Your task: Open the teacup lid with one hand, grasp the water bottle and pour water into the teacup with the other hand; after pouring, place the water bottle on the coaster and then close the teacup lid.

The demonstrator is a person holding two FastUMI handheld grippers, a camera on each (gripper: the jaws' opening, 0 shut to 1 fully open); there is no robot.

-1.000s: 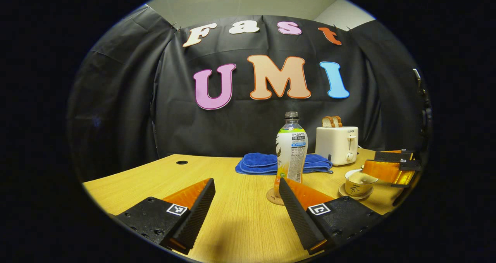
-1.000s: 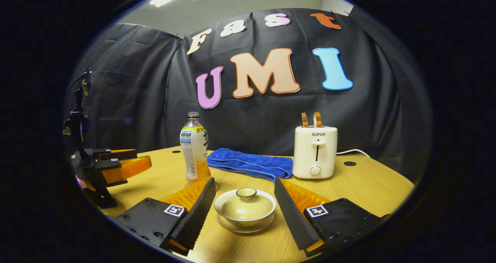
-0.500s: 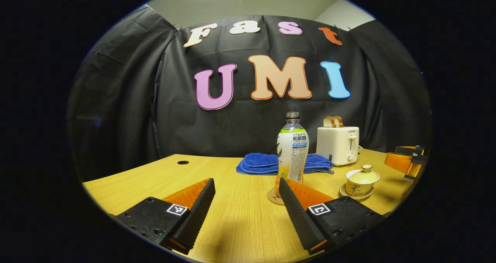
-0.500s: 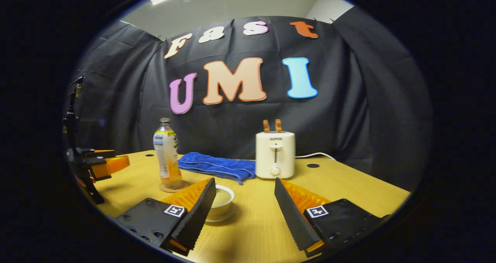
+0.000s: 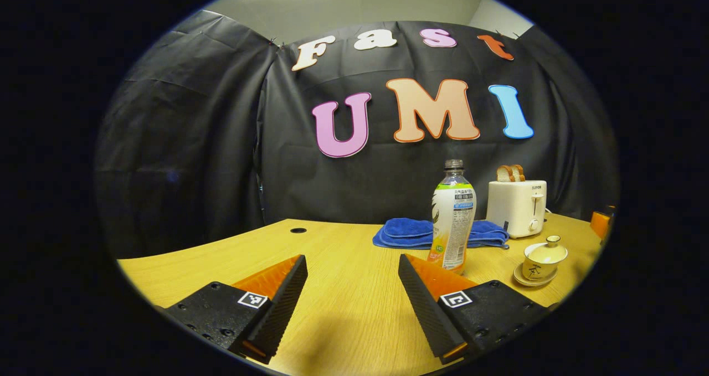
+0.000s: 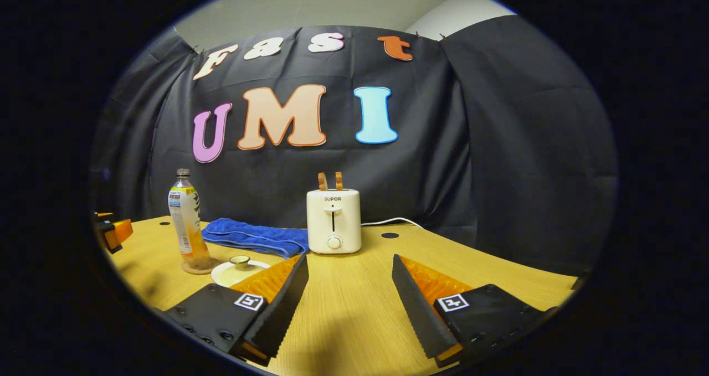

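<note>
A: Status on the grippers?

B: Left gripper (image 5: 352,287) has its fingers spread apart, nothing between them, just bare table (image 5: 221,254). Right gripper (image 6: 349,287) the same: spread, empty.

A: Task items?

B: Water bottle (image 5: 453,221) stands upright on the coaster (image 6: 196,266), in front of the blue towel (image 5: 407,232). Teacup (image 5: 543,258) sits on its saucer just beside it, lid (image 5: 548,250) on. In the right gripper view the lid (image 6: 239,268) peeks out behind that gripper's left finger. Toaster (image 6: 333,221) at the back, well clear.

A: Looks done?

B: My read: yes, bottle parked, lid seated.

A: Handling, if anyone re-grips?

B: Bottle is thin plastic, cap looks off, part full. Likely light but squashy, with a slick label. Take it mid-body at the label and clamp gently, or it spills out the neck. Cup set looks ceramic: rigid, brittle, glazed so slippery. Take the lid by its small top knob and lift straight; it's loose on the cup.
</note>
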